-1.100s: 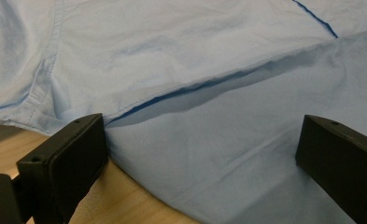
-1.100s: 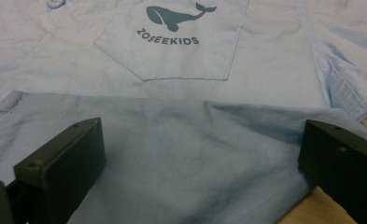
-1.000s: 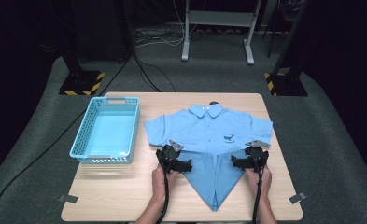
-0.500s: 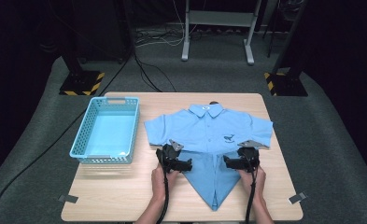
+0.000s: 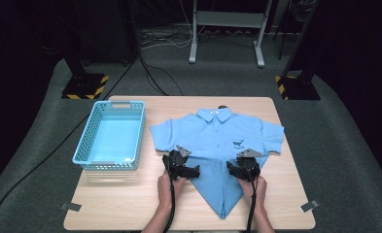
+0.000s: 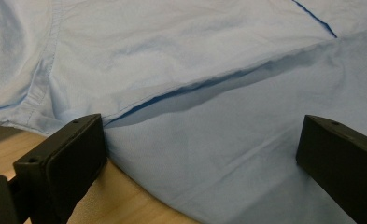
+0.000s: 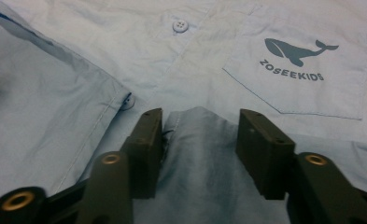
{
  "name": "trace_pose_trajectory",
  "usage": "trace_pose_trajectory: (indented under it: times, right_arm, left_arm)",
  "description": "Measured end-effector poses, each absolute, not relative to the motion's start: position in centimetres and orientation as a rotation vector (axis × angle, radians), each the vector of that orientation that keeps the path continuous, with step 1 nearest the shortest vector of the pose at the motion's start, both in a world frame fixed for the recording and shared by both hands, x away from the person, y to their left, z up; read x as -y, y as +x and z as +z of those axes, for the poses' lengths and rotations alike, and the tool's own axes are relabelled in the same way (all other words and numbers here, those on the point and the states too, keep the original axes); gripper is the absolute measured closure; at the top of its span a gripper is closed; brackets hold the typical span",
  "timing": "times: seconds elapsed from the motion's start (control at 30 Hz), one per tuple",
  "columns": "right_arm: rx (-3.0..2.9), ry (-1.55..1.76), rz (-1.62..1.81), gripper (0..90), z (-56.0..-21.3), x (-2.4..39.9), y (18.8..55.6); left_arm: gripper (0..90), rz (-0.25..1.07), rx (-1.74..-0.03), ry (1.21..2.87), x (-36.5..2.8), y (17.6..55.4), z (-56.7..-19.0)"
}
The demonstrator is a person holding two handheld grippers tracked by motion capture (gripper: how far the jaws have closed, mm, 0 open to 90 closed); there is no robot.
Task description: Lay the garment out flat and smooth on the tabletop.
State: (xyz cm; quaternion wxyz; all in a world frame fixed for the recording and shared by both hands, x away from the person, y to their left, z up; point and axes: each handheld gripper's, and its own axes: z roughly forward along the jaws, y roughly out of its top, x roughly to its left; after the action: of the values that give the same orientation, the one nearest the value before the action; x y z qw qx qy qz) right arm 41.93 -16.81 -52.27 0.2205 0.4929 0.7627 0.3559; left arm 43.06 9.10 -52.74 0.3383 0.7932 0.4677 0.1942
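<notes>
A light blue short-sleeved shirt is lying face up on a wooden table, collar pointing away from the person, with its lower part folded in from both sides to a point near the table's front edge. The left gripper is resting at the left folded edge; in the left gripper view its jaws are standing wide apart over the cloth, pressing on nothing. The right gripper is sitting at the right folded edge, just below the chest pocket (which is printed with a whale and lettering). Its jaws have just been closing and are now standing fairly narrow, with a raised ridge of shirt fabric bunching between them; the left pad is touching the fold, while the right pad is showing a small gap. A turquoise plastic basket is standing on the table's left side, well apart from the shirt. Nothing is lying between the grippers and the cloth. Beyond the table, cables and metal stand legs are crossing a grey floor.
</notes>
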Motion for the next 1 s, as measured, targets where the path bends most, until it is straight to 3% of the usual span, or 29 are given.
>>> trace_pose_trajectory:
  times: [0.23,0.4,1.0]
  right_arm:
    - [-2.093,1.372,0.999,73.3,-52.28,16.94,41.82]
    - [-2.086,1.363,0.989,81.7,-52.30,16.82,41.63]
    - [-2.071,1.361,1.051,86.4,-51.31,17.71,40.93]
  left_arm:
    - [1.5,0.507,-1.211,2.071,-9.10,43.02,-52.74]
    - [1.4,0.504,-1.208,2.072,-9.11,43.03,-52.74]
    - [1.4,0.501,-1.206,2.075,-9.11,43.05,-52.72]
